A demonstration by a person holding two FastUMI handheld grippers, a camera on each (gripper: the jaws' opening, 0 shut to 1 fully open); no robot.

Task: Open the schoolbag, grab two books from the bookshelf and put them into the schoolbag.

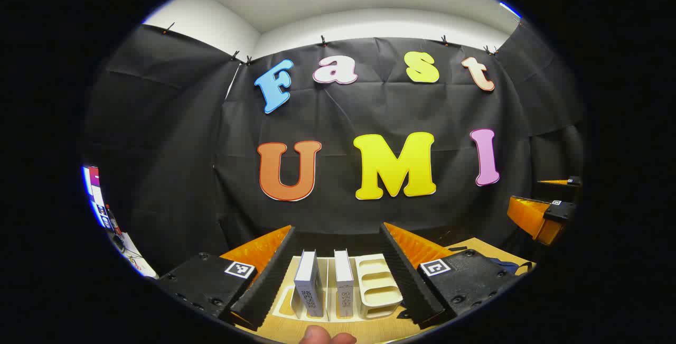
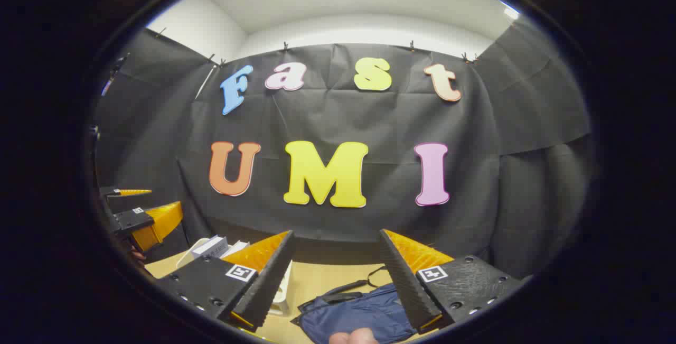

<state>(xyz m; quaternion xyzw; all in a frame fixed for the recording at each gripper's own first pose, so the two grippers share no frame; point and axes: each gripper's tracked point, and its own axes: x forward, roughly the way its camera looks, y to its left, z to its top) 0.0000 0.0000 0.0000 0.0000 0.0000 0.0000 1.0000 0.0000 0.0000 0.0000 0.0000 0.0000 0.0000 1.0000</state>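
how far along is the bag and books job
Nothing looks done yet. Both books stand upright in the rack on the table. The bag lies flat; whether it is unzipped can't be told. In hand: the left gripper hangs open facing the books, the right gripper open above the bag, neither holding anything. Left: open the bag, move both books in.

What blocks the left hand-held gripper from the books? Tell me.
Nothing visible. In the left gripper view, the left hand-held gripper is open and aimed at the two books standing upright in the rack on the table, with only open space in between.
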